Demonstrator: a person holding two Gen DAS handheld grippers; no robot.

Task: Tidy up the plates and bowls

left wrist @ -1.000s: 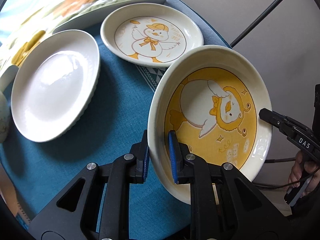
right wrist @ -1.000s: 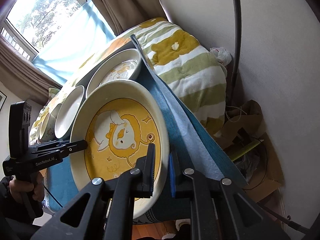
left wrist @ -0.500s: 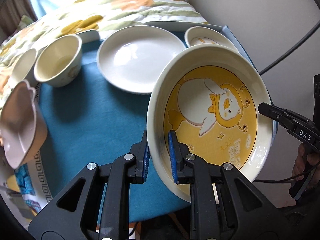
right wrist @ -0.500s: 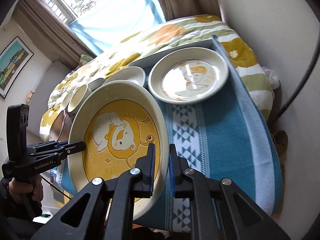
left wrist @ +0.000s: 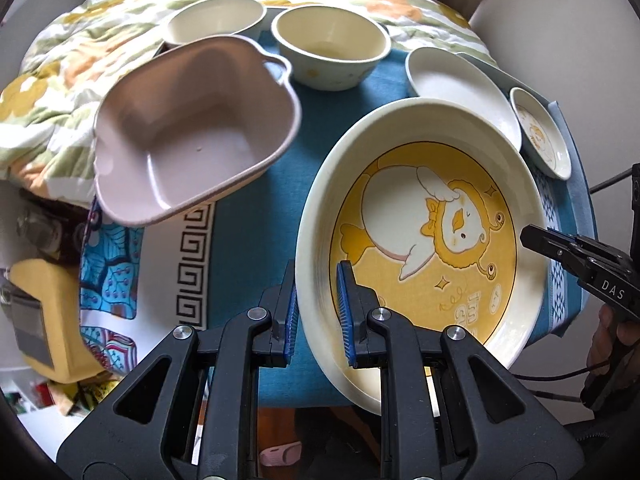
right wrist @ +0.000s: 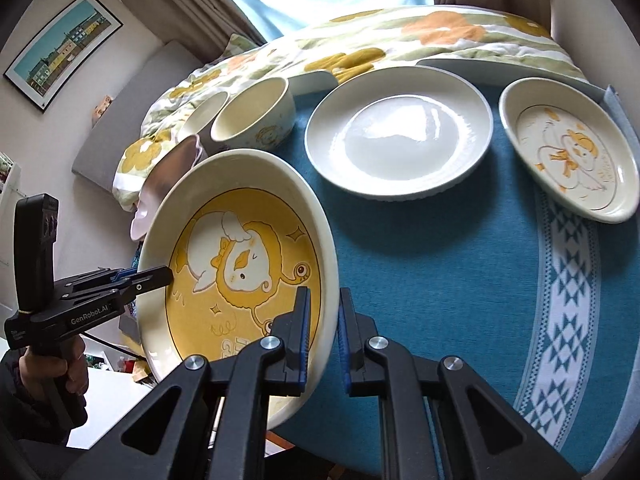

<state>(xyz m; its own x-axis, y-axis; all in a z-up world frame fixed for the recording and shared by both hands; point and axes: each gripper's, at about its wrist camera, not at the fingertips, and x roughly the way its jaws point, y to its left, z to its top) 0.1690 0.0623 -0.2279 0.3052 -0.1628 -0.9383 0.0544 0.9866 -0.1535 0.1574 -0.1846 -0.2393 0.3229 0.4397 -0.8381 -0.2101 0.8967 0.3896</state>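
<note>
So both tongs had swung the yellow duck plate sideways since a second before: back then only the white plate and small duck plate sat ahead of the left gripper, and now a pink bowl and two cream bowls had come into view up-left of it. Left gripper was clamped on the plate's near rim, right gripper pinched the opposite rim, plate tilted and off the blue tablecloth. White plate and small duck plate lay beyond the right gripper, well apart from it. Flowery quilt behind, framed picture on the wall far left.
</note>
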